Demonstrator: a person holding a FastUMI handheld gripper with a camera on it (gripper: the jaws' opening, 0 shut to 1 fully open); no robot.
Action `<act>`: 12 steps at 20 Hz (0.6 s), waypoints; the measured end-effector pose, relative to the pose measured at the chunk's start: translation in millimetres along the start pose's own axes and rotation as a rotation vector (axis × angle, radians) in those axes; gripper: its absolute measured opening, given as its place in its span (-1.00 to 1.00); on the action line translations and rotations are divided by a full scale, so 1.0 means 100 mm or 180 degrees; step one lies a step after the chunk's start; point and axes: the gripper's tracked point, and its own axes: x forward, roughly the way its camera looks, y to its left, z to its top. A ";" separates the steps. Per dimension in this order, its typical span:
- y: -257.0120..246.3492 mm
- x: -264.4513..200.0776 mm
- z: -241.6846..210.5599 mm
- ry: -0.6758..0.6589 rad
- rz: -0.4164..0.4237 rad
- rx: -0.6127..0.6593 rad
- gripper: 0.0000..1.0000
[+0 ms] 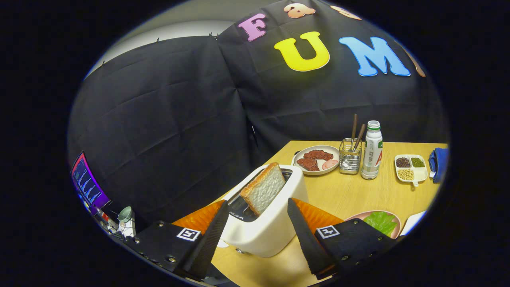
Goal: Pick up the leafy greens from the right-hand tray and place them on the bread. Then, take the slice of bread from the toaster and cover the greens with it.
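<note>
Bread slice stands tilted in toaster slot, centre-bottom of frame, between and just ahead of fingers of hand-held gripper; long axis leans up-right. Gripper wide open, holds nothing, straddles toaster. Greens lie on pink plate, lower right. Slice porous, crust tan; toaster glossy, rounded; surface pale wood.

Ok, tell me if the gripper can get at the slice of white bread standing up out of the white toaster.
Probably yes. The gripper is open, with the slice of white bread just ahead between its fingers, standing tilted well above the white toaster slot, nothing blocking it.
</note>
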 end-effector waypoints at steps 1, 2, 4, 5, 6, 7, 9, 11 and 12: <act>0.04 0.06 -0.01 -0.0045 -0.0012 -0.0004 0.81; 0.07 0.12 -0.03 -0.0079 -0.0037 -0.0028 0.81; 0.11 0.27 -0.04 -0.0180 -0.0107 -0.0097 0.81; 0.10 0.35 -0.03 -0.0254 -0.0164 -0.0154 0.80; 0.09 0.41 -0.01 -0.0328 -0.0238 -0.0225 0.81; 0.06 0.47 -0.02 -0.0386 -0.0311 -0.0301 0.80; 0.00 0.56 -0.04 -0.0465 -0.0450 -0.0471 0.59; -0.08 0.60 -0.04 -0.0537 -0.0660 -0.0655 -0.05; -0.10 0.62 -0.04 -0.0559 -0.0692 -0.0731 -0.36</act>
